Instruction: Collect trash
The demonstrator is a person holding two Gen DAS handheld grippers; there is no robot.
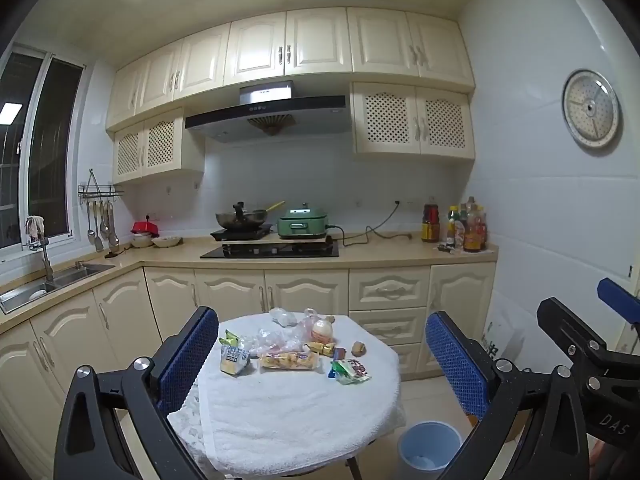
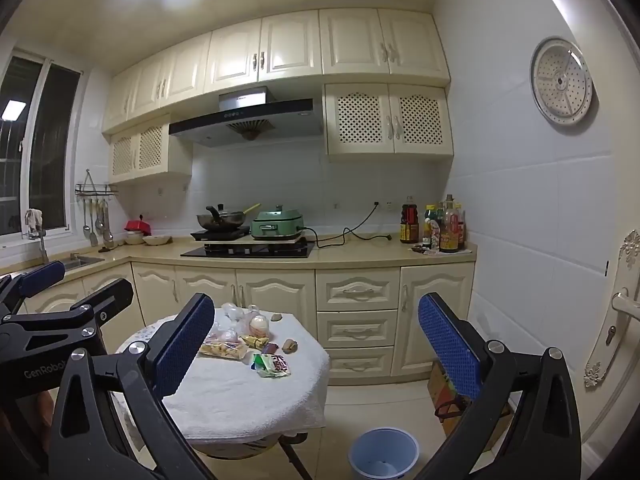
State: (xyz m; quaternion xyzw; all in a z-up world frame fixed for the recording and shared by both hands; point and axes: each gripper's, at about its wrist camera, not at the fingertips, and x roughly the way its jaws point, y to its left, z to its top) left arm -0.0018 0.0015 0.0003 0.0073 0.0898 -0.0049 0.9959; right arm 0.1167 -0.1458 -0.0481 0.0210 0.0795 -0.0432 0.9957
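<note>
A small round table (image 1: pixel 288 412) with a white towel holds several pieces of trash: a green-red wrapper (image 1: pixel 350 371), a long snack packet (image 1: pixel 289 361), a blue-white packet (image 1: pixel 234 359), clear plastic bags (image 1: pixel 276 338) and small sweets (image 1: pixel 322 347). A light blue bin (image 1: pixel 430 450) stands on the floor right of the table; it also shows in the right wrist view (image 2: pixel 383 458). My left gripper (image 1: pixel 320 352) is open and empty, held back from the table. My right gripper (image 2: pixel 316 340) is open and empty, also short of the table (image 2: pixel 248 400); the wrapper (image 2: pixel 273 365) lies ahead of it.
Cream kitchen cabinets and a counter (image 1: pixel 380 254) run behind the table, with a hob, a wok (image 1: pixel 240 218) and a green cooker (image 1: pixel 303 222). Bottles (image 1: pixel 466 228) stand at the counter's right end. A sink (image 1: pixel 44 282) is at left. A door (image 2: pixel 616 312) is at right.
</note>
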